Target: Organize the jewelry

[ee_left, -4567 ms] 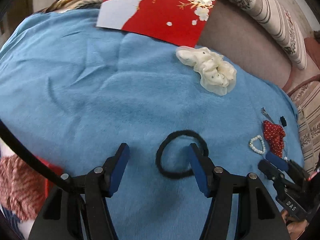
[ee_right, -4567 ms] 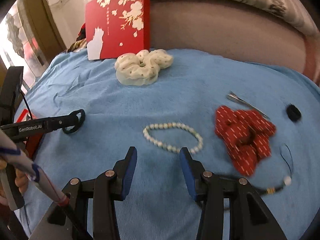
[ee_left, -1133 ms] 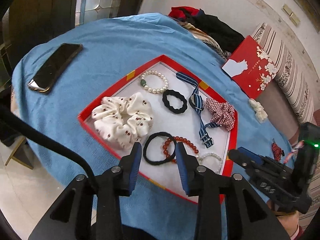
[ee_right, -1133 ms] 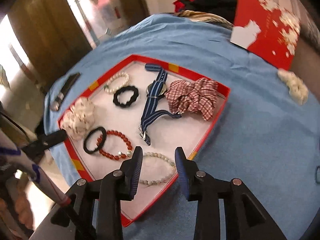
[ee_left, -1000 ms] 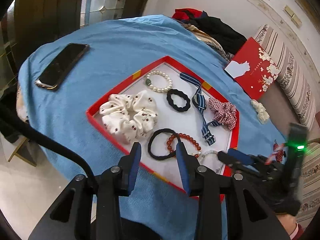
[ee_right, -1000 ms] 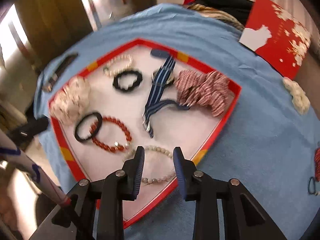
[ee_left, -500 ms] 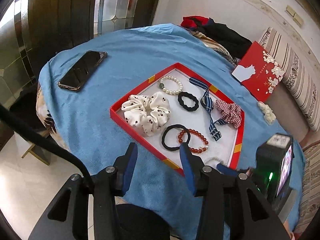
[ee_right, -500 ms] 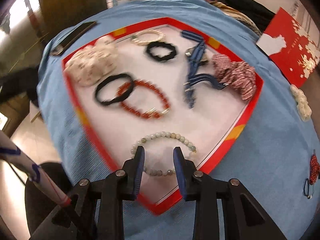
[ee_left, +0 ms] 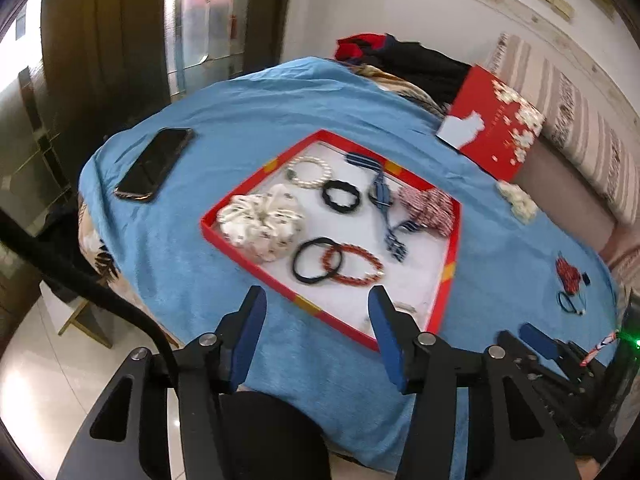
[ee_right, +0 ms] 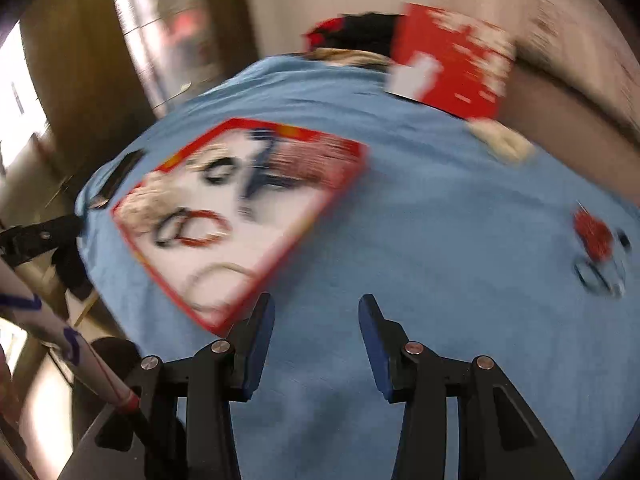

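Hovering with fingers spread and empty, the left gripper [ee_left: 316, 312] and right gripper [ee_right: 314, 320] face the red tray [ee_left: 248, 258] ahead, blurred in the right view.

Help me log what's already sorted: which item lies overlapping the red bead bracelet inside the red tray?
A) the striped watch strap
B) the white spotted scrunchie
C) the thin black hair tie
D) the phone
C: in the left wrist view the thin black hair tie crosses the left end of the red bead bracelet on the floor of the red tray.
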The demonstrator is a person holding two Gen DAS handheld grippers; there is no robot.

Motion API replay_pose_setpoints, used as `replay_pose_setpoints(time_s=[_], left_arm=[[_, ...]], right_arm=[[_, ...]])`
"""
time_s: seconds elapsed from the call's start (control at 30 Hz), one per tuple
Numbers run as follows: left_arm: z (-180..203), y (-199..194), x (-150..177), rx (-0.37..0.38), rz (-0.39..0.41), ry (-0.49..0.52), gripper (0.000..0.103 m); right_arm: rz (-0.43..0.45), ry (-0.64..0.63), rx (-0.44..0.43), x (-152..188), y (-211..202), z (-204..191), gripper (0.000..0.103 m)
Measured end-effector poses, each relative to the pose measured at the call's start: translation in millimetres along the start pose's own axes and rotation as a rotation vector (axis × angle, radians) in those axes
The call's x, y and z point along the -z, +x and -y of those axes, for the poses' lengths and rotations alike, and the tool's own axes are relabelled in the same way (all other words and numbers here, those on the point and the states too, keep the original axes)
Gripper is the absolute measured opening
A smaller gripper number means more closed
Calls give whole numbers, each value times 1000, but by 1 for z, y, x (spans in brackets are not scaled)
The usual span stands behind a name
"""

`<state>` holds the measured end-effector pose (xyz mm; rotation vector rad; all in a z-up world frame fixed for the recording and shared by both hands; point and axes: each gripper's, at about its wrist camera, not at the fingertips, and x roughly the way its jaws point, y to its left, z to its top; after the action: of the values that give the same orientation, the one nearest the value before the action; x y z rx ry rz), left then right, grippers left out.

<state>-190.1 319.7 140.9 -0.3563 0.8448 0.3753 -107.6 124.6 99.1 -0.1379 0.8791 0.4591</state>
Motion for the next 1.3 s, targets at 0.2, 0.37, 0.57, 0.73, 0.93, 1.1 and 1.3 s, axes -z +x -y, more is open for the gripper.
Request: replay_pose_setpoints(time_s=[0.2,0.37,0.57,0.73,0.93,1.1,1.3], left_arm=[[46,-1,13,34,-27,100,52],[82,2,25,54,-43,172,56],[129,19,39,113,-109,240,56],[166,34,51,129,-124,329,56],[185,56,53,104,-141,371,56],[187,73,50,85,-156,375,57],[186,88,47,65,-172,373,56]], right_arm=[[-15,134,129,52,-16,100,47],[-23,258,234,80,-31,184,47],[34,337,295,66,-42,255,47],[69,383,330,21,-25,305,47],[50,425,344,-25,16,346,47],[-6,416,290,-41,57,356,47],[-81,388,317,-51,96,354,19]])
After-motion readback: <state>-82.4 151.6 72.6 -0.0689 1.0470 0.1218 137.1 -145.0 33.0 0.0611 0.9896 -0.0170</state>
